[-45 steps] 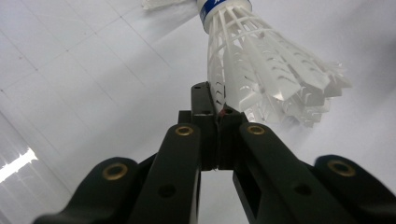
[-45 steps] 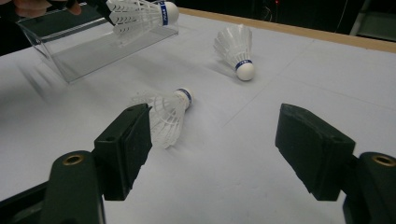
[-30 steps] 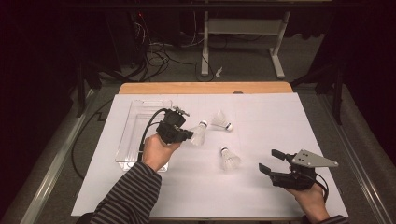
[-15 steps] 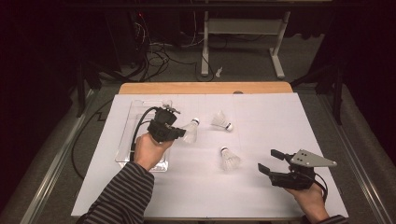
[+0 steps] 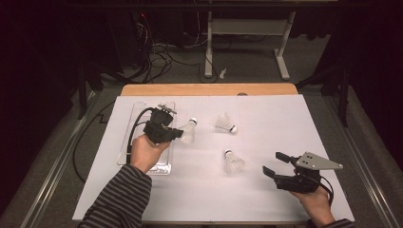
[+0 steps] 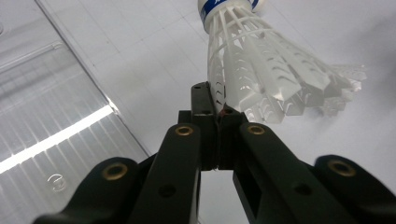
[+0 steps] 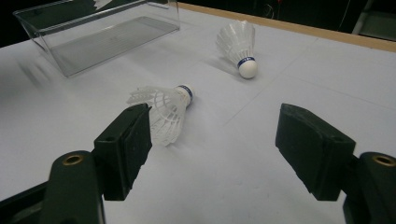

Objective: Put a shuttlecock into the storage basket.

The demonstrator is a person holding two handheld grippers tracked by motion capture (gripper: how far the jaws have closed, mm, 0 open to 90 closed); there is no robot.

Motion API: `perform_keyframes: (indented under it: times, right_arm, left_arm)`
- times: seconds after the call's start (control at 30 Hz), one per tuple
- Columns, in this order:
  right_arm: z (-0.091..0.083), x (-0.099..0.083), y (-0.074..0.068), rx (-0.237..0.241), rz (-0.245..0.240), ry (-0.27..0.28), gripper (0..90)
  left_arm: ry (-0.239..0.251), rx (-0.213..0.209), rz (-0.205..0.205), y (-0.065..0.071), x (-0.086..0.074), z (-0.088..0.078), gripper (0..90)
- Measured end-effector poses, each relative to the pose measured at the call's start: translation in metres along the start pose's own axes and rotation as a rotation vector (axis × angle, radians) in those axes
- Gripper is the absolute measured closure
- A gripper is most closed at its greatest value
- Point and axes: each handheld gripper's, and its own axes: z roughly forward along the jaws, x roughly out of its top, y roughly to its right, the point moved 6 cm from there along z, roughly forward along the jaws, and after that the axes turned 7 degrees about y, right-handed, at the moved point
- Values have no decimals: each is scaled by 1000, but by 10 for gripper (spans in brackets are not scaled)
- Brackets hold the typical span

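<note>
A clear plastic rectangular tray (image 5: pixel 124 142) lies at the left of the white paper-covered table (image 5: pixel 266 114). Just right of the tray, a white plastic shuttlecock (image 5: pixel 187 131) hangs in the left gripper (image 5: pixel 177 134). Farther right of the tray lie two more: a far shuttlecock (image 5: pixel 225 122) and a near shuttlecock (image 5: pixel 233 162).

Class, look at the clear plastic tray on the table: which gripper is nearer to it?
Left. The left gripper hangs at the clear tray's right edge; the right gripper sits far across the table.

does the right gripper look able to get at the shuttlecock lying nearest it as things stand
Probably yes. The right gripper has its jaws open and faces the nearest shuttlecock, with bare white table between them and nothing in the way.
</note>
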Motion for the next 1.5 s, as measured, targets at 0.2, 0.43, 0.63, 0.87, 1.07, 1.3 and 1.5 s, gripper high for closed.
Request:
perform_keyframes:
  times: [0.2, 0.43, 0.63, 0.87, 1.07, 1.3, 1.5]
  right_arm:
    - [0, 0, 0, 0, 1, 0, 276]
    - [0, 0, 0, -1, 1, 0, 276]
    - [0, 0, 0, -2, 2, -1, 277]
    - [0, 0, 0, -2, 0, 1, 276]
    - [0, 0, 0, -2, 0, 1, 276]
    - [0, 0, 0, -2, 3, 0, 276]
    - [0, 0, 0, -3, 2, 1, 277]
  left_arm:
    - [10, 14, -3, -7, 4, -6, 897]
    - [23, 30, -14, -15, 9, -10, 897]
    - [38, 39, -26, -21, 13, -14, 897]
    - [53, 55, -44, -29, 17, -17, 897]
    - [63, 68, -55, -37, 21, -20, 897]
    - [75, 82, -72, -46, 26, -23, 897]
    - [76, 92, -75, -50, 27, -22, 897]
